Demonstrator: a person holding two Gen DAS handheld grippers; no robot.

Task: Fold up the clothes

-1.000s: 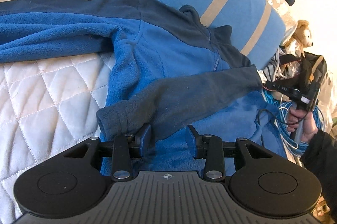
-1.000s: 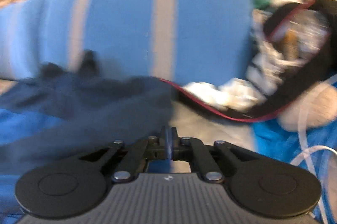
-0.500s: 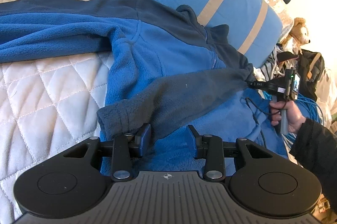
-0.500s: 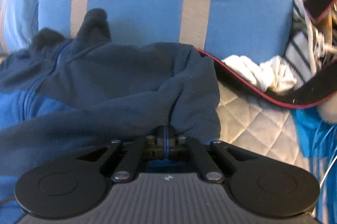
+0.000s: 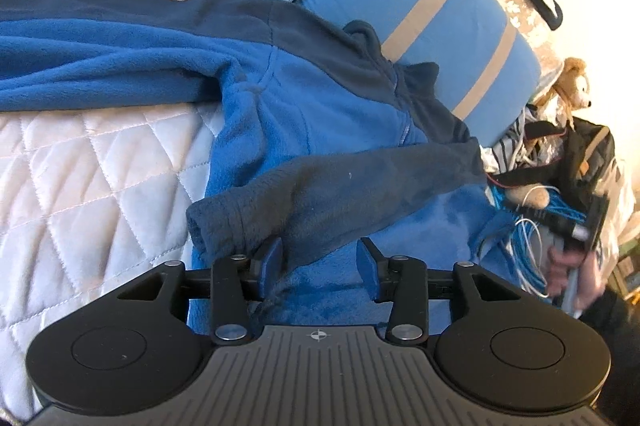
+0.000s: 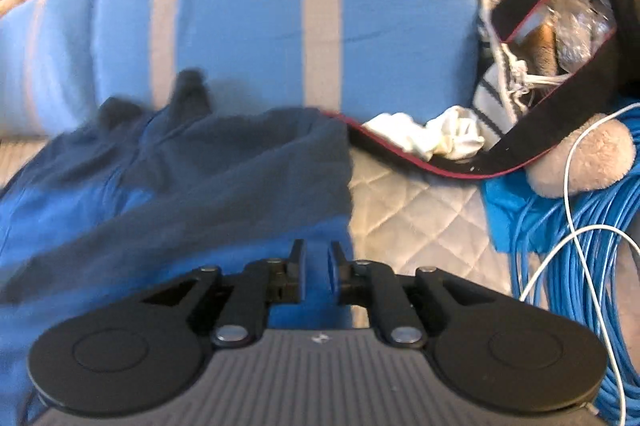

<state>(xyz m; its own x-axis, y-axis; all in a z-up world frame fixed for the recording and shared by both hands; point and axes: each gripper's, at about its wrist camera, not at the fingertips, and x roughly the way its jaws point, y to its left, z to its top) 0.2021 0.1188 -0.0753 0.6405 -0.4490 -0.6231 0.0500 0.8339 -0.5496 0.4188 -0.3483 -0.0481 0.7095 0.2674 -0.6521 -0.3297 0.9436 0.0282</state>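
A blue fleece jacket [image 5: 312, 105] with navy shoulders lies spread on the white quilted bed [image 5: 80, 177]. Its navy right sleeve [image 5: 340, 193] is folded across the chest, cuff toward me. My left gripper [image 5: 320, 260] is open just above the sleeve near the cuff, holding nothing. In the right wrist view the jacket's navy shoulder [image 6: 224, 161] lies flat at the left. My right gripper [image 6: 316, 268] is slightly open and empty, just off the shoulder's edge. It shows blurred in the left wrist view [image 5: 576, 226], held by a hand.
Blue pillows with beige stripes [image 5: 420, 25] [image 6: 280, 17] lean behind the collar. To the right lie a coil of blue cable [image 6: 580, 258], a white cord, a black bag [image 6: 560, 73], white cloth [image 6: 432, 137] and a plush bear [image 5: 568, 85].
My right gripper was shut on the jacket's shoulder fold half a second ago; it has let go, opened a little and pulled back to the right. The left gripper stayed put.
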